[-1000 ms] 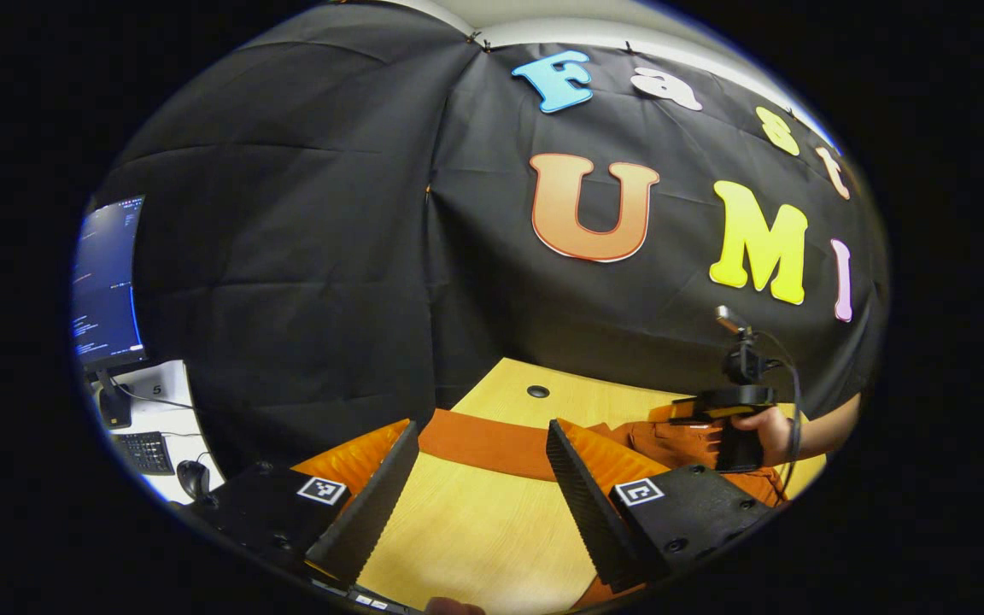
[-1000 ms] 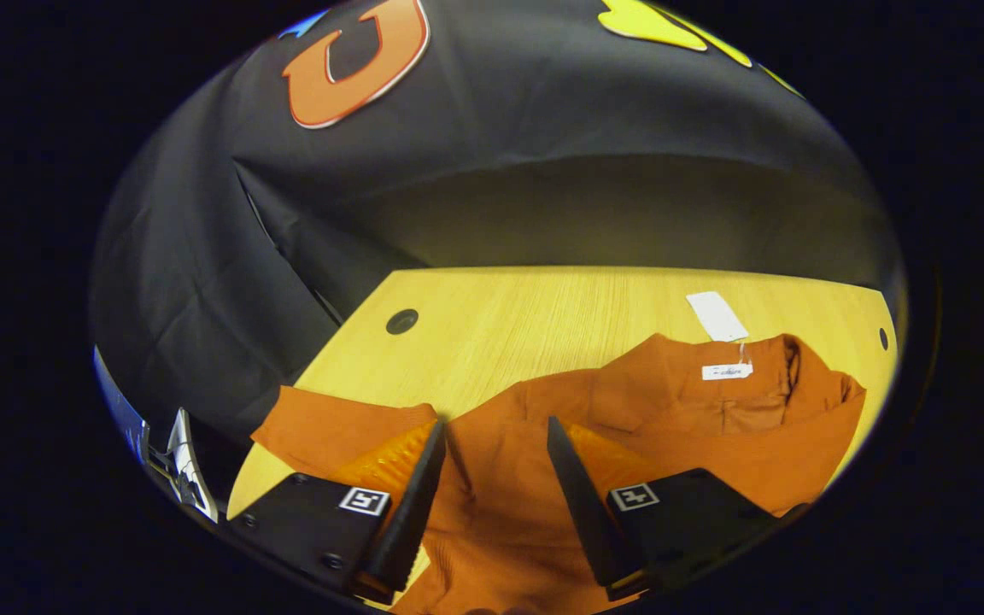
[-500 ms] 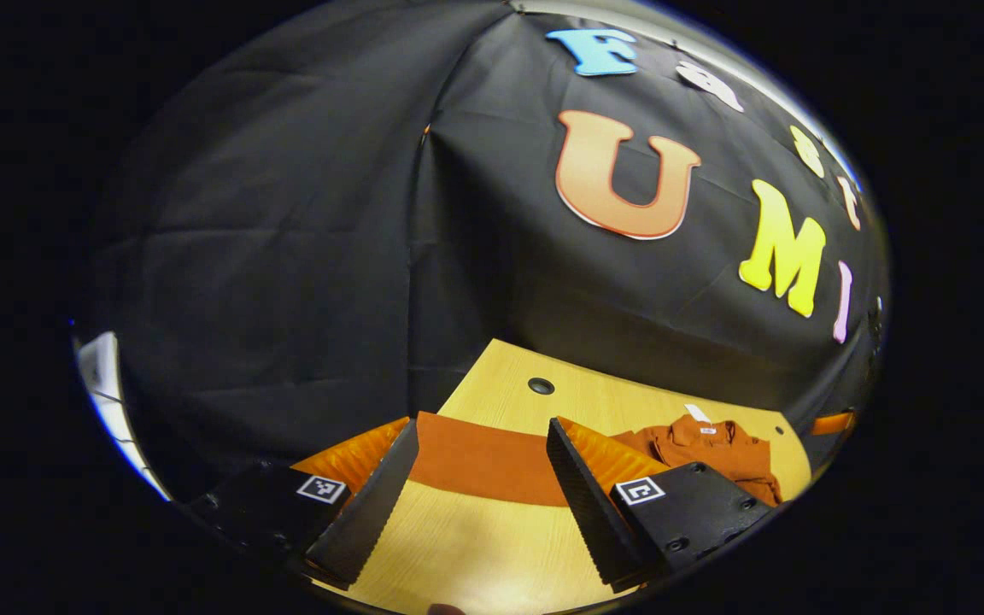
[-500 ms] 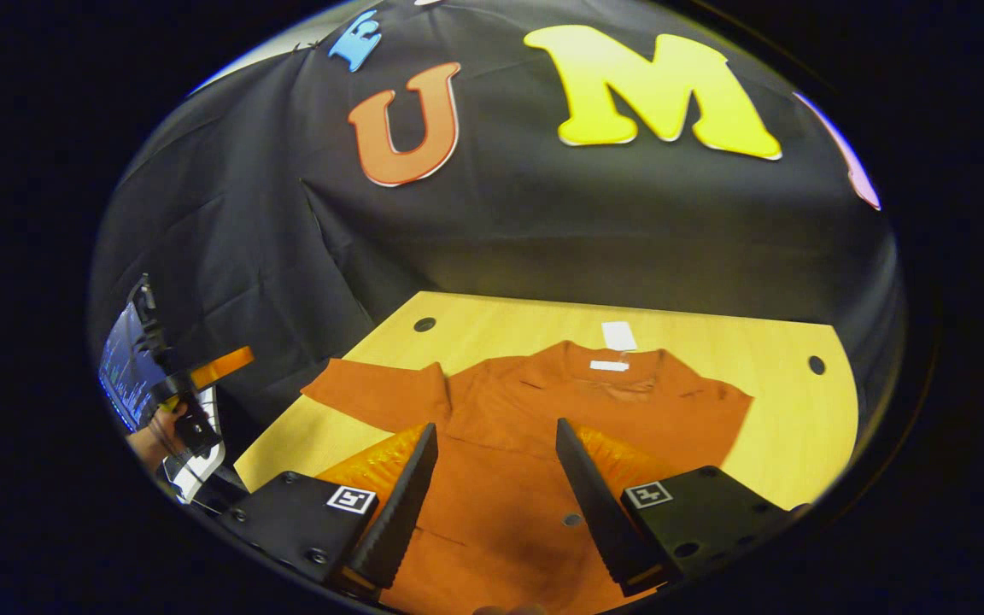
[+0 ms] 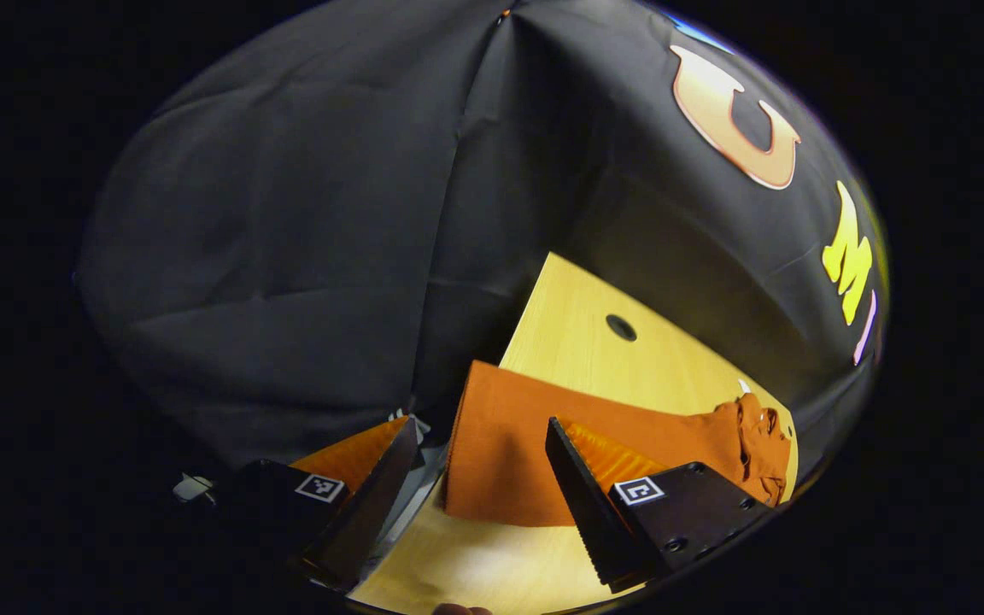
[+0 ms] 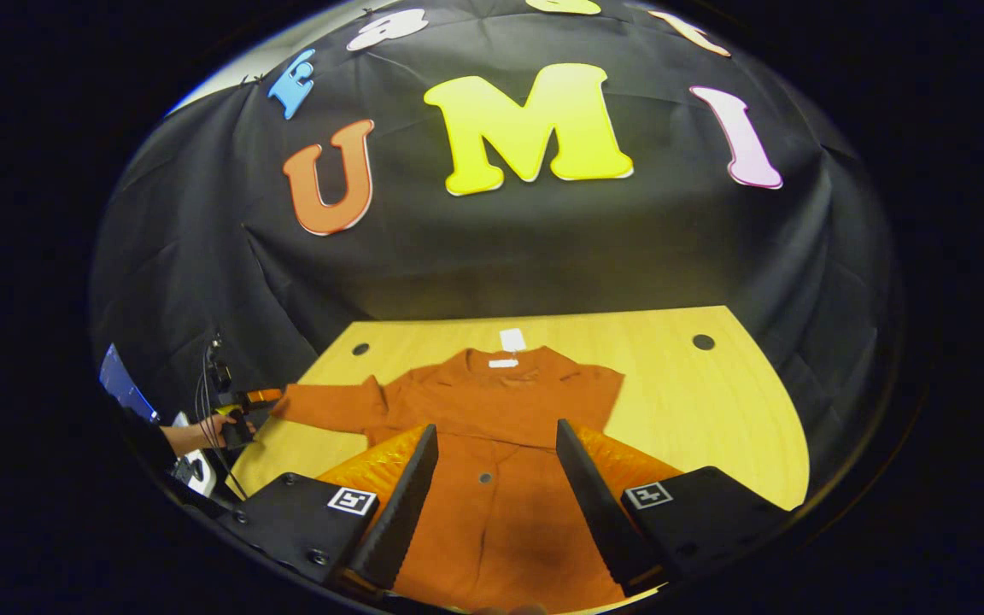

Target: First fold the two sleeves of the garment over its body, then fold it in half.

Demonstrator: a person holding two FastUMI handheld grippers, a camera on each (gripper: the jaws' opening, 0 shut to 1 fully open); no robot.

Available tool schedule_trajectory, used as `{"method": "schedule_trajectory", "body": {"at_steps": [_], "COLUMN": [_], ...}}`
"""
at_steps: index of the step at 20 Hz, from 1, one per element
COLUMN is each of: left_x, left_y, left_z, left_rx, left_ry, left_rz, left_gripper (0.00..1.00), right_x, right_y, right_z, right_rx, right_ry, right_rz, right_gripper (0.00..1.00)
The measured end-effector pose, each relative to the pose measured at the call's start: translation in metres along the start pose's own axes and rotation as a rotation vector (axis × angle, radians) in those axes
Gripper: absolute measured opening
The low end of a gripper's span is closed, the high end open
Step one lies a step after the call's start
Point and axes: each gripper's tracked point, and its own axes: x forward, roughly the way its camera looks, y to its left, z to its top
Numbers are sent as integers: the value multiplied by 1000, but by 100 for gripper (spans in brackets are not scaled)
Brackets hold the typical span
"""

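An orange garment (image 6: 500,444) lies flat on a wooden table (image 6: 714,410). The left gripper (image 5: 479,478) gapes wide at its outstretched sleeve (image 5: 526,444). The right gripper (image 6: 496,487) hovers wide open, empty, above the garment's body.

Lit from overhead; table (image 6: 714,401) bright, with glare near its front edge in the left gripper view. Wall cloth (image 5: 287,256) dim, folds faint. Soft shadow on the garment (image 6: 535,538) between the right gripper's fingers. Strong fisheye bending at edges. Focus sharp throughout.
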Motion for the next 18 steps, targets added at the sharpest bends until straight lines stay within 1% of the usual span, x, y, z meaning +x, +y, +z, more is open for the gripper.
{"method": "schedule_trajectory", "body": {"at_steps": [2,4,5,6,7,9,10,11,12,14,15,16,17,18], "left_x": [10,11,12,4,10,5,3,3,1,-4,-6,-11,-14,-20], "left_y": [4,2,-3,-1,-1,5,12,6,-2,-13,-22,-35,-49,-61], "left_z": [-8,-8,-11,-5,-6,2,10,13,13,3,6,13,19,24], "left_rx": [-8,12,26,56,77,104,102,75,64,73,74,78,97,117], "left_ry": [33,43,46,42,45,28,-2,-22,-8,16,8,-13,-30,-45], "left_rz": [4,10,1,26,35,78,118,105,85,59,31,3,-23,-35], "left_gripper": [99,99,100,86,72,64,44,24,4,3,3,3,3,3], "right_x": [-10,-12,-10,-7,-5,-2,-3,-2,-2,-4,-5,-7,-8,-10], "right_y": [-9,-15,-15,-15,-11,-6,-3,1,5,9,12,15,18,19], "right_z": [-7,-8,-8,-6,-5,0,4,5,7,7,7,9,9,9], "right_rx": [34,94,110,125,130,119,108,92,75,45,35,30,30,34], "right_ry": [19,18,16,13,13,3,-4,-9,-12,-13,-15,-22,-28,-36], "right_rz": [-27,-44,-49,-46,-38,-26,-20,-14,-8,5,13,23,32,40], "right_gripper": [90,90,90,90,89,90,90,90,90,90,84,90,90,90]}}
